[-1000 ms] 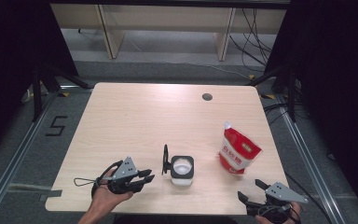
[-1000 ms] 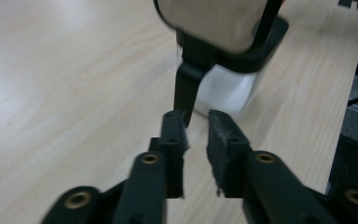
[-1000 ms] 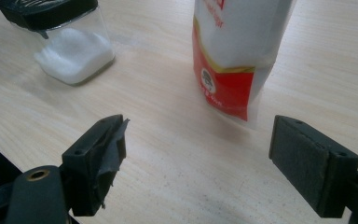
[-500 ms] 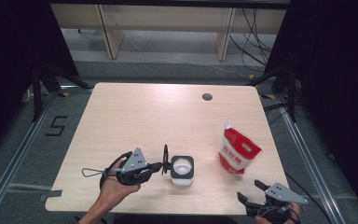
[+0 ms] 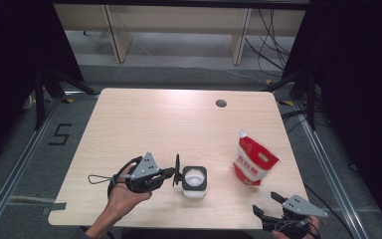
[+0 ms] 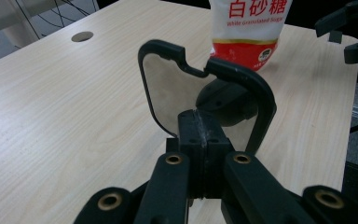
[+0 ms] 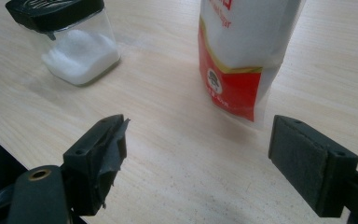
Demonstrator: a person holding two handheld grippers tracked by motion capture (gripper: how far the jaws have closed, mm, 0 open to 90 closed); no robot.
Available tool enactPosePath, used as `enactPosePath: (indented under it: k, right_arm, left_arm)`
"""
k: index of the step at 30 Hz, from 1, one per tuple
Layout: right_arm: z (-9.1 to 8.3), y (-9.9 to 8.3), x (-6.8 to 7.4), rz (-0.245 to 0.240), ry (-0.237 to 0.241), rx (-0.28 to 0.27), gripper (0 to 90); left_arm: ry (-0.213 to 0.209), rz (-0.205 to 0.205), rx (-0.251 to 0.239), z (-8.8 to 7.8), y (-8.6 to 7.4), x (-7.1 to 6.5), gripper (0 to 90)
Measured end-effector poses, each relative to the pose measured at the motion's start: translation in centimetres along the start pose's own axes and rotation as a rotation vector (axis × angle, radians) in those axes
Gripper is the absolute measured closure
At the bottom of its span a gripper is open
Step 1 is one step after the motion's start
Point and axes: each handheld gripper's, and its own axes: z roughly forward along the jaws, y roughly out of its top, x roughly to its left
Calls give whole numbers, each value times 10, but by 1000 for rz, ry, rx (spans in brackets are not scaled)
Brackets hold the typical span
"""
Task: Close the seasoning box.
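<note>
A clear square jar point(image 5: 194, 180) with white granules and a black top stands near the table's front edge. Its hinged lid flap point(image 5: 177, 169) stands upright on the jar's left side. My left gripper point(image 5: 171, 173) lies level and is shut on that flap; in the left gripper view the jaws point(image 6: 200, 133) meet on the flap's black rim point(image 6: 242, 77). A red and white sugar pouch point(image 5: 255, 162) stands to the jar's right. My right gripper point(image 5: 264, 203) rests open at the front right corner. Its pads point(image 7: 106, 140) frame bare table in front of the pouch point(image 7: 242, 60) and the jar point(image 7: 77, 46).
A round cable hole point(image 5: 221, 103) sits at the table's point(image 5: 144, 119) back right. The left gripper's cable loop point(image 5: 97, 178) lies on the wood to its left. Wooden furniture legs and floor rails surround the table. The other gripper point(image 6: 349, 28) shows beyond the pouch point(image 6: 249, 28).
My left gripper moved right and slightly up to the jar, and its jaws closed on the upright lid flap. The right gripper, jar and pouch stayed put.
</note>
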Motion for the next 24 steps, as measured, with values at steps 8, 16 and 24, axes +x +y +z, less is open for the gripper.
enactPosePath:
  k: [8,16,24]
  right_arm:
    - [-1,0,1,18,12,15,202]
    - [-1,1,1,27,16,16,202]
    - [0,0,2,25,19,12,203]
  left_arm:
    - [-16,17,-16,3,10,-3,890]
    - [-34,32,3,14,12,-10,889]
    - [-47,39,13,21,13,-15,888]
